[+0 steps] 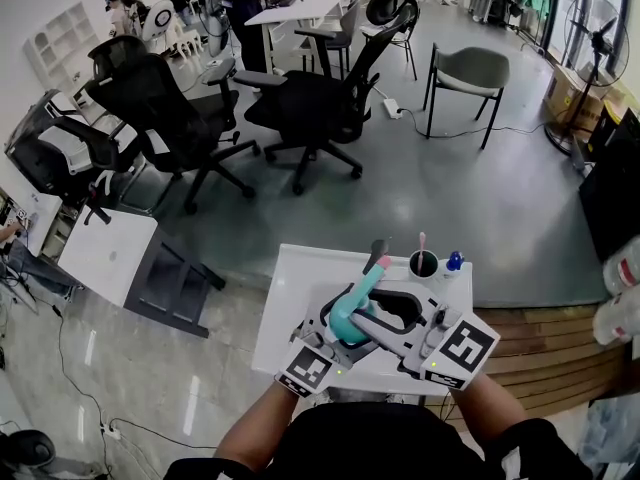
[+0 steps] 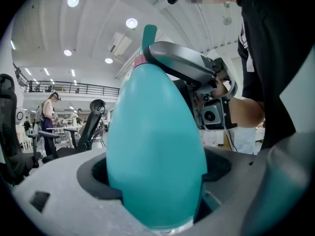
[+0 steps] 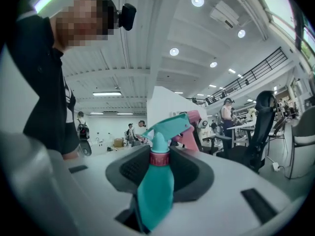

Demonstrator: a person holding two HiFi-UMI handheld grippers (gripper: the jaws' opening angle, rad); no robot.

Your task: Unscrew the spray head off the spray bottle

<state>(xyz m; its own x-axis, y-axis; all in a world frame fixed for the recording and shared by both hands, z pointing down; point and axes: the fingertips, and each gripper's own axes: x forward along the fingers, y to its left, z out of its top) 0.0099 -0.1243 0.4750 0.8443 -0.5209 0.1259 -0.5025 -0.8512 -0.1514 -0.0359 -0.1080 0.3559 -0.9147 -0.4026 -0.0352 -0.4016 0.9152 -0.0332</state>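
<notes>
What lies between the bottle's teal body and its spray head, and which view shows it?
A dark red collar rings the neck of the bottle, just under the spray head. The right gripper view shows it.

Bright, even indoor light; strong wide-angle bending in all views.
Round ceiling lamps (image 2: 73, 1) glare at the upper left of the left gripper view. Reflections streak the floor (image 1: 120, 368) at the head view's lower left. The spray bottle (image 2: 156, 146) looms soft, out of focus. Gripper-view corners vignette black. Shadows are faint.
</notes>
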